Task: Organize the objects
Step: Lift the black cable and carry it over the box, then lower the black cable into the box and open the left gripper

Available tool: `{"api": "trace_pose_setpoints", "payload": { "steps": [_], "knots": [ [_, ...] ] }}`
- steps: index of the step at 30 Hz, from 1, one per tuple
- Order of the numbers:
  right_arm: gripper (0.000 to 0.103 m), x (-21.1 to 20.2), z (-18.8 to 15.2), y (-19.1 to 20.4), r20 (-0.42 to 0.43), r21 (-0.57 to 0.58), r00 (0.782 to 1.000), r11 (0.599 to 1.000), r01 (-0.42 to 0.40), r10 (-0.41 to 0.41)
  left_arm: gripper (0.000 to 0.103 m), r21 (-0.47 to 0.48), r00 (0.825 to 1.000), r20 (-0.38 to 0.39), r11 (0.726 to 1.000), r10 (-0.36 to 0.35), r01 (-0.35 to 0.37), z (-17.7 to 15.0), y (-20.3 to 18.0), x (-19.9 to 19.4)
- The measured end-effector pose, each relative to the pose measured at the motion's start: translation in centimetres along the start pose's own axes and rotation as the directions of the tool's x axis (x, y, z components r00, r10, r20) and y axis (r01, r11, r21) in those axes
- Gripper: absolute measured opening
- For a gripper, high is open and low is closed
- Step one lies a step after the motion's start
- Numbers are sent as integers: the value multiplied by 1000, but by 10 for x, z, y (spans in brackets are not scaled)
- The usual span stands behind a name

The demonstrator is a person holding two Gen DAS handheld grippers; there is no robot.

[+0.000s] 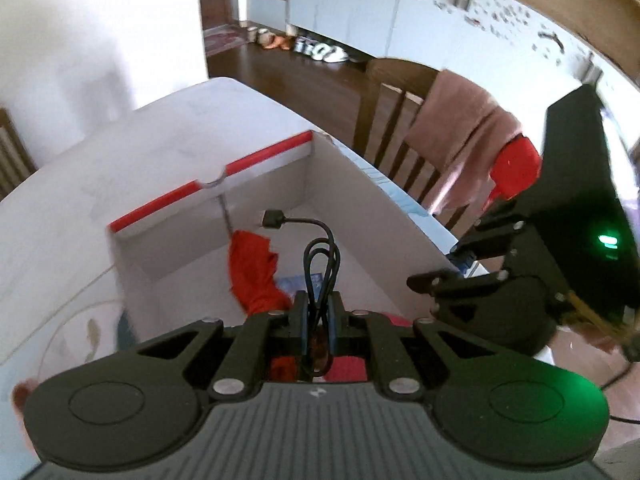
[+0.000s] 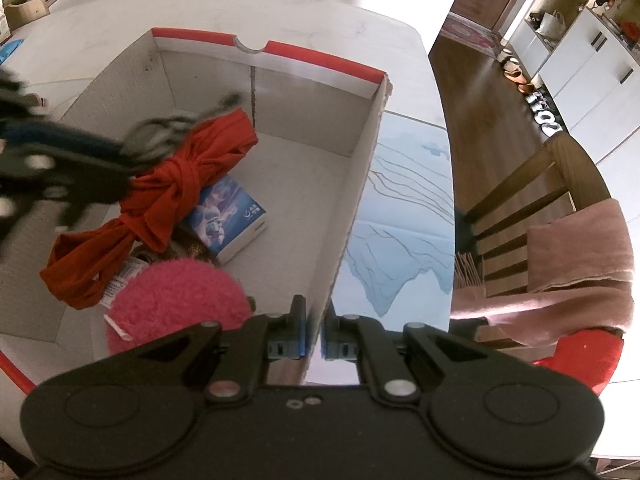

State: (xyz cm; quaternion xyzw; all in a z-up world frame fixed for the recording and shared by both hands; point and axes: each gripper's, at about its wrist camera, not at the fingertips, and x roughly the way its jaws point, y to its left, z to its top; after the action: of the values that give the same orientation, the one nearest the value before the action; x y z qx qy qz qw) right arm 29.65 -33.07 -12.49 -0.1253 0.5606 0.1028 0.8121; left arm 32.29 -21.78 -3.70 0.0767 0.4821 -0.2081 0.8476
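My left gripper [image 1: 318, 312] is clamped on a looped black cable [image 1: 320, 256], held over the open box [image 2: 276, 184]. Right gripper [image 2: 314, 334] pinches the box's right wall, jaws nearly closed on the cardboard. Inside the box: red cloth [image 2: 160, 196], blue pkg [image 2: 230, 216], pink fuzzy ball [image 2: 176, 304]. Box sits on white table [image 2: 320, 24].

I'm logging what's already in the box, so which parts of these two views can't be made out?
- Left wrist view: the left gripper, shut on the black cable, hides most of the box floor.
- Right wrist view: the left gripper is motion-blurred; its cable is unreadable.
- Right wrist view: items under the red cloth and pink fuzzy ball are covered.
- Printing on the blue packet is too small.
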Motion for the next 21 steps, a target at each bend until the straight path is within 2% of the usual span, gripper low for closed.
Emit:
{"api": "trace_pose_setpoints", "payload": {
  "steps": [2,5,11,15,21],
  "knots": [
    [5,0,0,0,0,-1,1000,1000,1,-1,9,11,1000,-21,1000,13,-13,3,-2,16],
    [5,0,0,-1,0,0,1000,1000,0,0,9,19,999,-44,1000,-13,14,7,-5,36],
    [5,1,0,1,0,-3,1000,1000,-4,4,9,39,994,-109,999,1,3,9,-14,59],
    [5,2,1,2,0,-6,1000,1000,-5,5,9,13,989,-151,1000,4,-2,7,-11,72],
    [5,3,-1,2,2,-8,1000,1000,-9,9,11,-23,986,-164,1000,-9,5,3,-4,74]
  ]
}}
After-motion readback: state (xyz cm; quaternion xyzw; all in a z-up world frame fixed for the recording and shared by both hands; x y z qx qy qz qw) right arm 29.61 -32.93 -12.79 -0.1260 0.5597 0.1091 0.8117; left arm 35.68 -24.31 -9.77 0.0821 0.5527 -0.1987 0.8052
